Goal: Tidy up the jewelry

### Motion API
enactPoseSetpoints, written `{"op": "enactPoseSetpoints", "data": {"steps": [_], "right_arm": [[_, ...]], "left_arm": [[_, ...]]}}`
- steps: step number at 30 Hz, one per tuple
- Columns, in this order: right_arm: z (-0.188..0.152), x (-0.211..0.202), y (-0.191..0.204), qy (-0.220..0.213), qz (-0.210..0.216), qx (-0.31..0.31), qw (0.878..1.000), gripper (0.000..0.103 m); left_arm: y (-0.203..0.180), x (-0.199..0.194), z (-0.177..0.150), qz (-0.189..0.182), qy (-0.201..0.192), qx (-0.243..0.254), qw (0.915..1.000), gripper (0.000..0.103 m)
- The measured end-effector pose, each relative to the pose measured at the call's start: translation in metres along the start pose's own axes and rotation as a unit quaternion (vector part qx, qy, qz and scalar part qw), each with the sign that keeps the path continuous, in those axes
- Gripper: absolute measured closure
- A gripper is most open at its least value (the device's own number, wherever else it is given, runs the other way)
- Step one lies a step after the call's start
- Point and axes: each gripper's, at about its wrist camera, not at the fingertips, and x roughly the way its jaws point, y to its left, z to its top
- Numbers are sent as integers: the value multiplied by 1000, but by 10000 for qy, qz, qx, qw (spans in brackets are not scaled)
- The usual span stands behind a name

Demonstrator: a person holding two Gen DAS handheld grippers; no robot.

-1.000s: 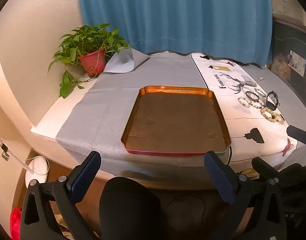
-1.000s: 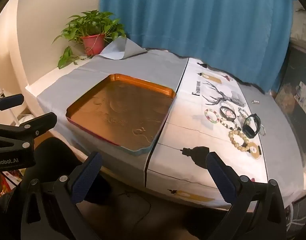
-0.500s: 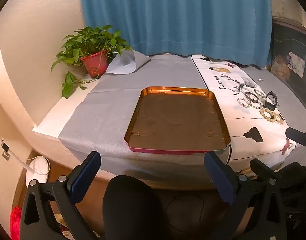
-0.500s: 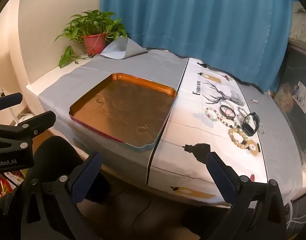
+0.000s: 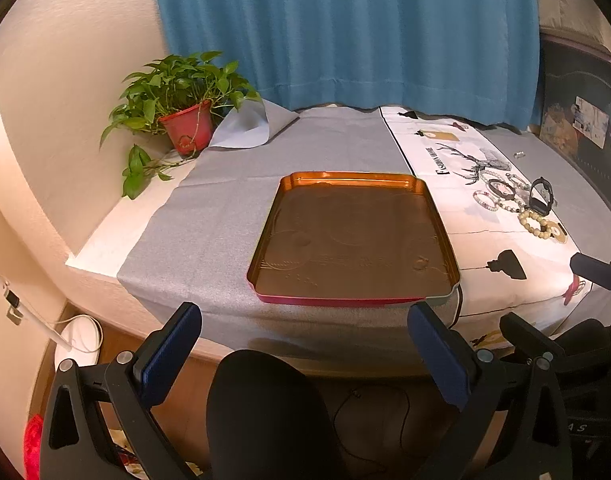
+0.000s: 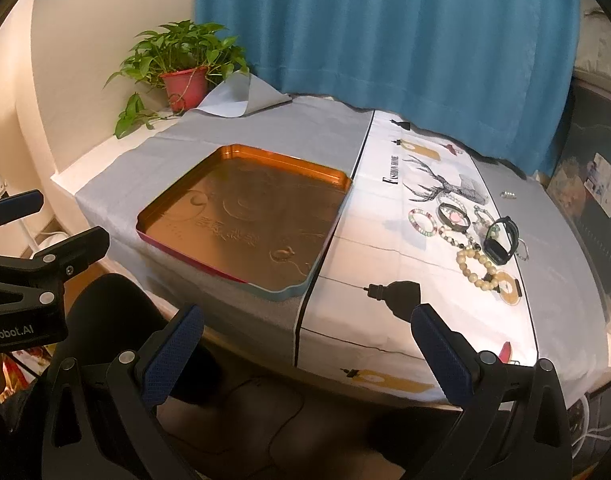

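Note:
An empty orange tray lies on the grey cloth in the middle of the table. Several bracelets lie on the white printed cloth to its right: a cream bead bracelet, a black watch band, a dark ring bracelet and a pastel bead bracelet. My left gripper is open and empty, below the table's front edge. My right gripper is open and empty, also in front of the table.
A potted plant stands at the back left corner. A blue curtain hangs behind the table. A small metal piece lies on grey cloth at the far right. A dark knee is below the table edge.
Both grippers have drawn back and risen a little, so the table looks slightly farther off. Nothing on the table has moved.

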Motion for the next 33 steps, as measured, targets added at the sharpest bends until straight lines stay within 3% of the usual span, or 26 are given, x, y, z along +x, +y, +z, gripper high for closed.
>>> {"op": "enactPoseSetpoints", "data": {"steps": [33], "right_arm": [[-6,8,-1,100,37,115,9999,0]], "left_arm": [[-11,4,-3,26,27,47,10000,0]]}}
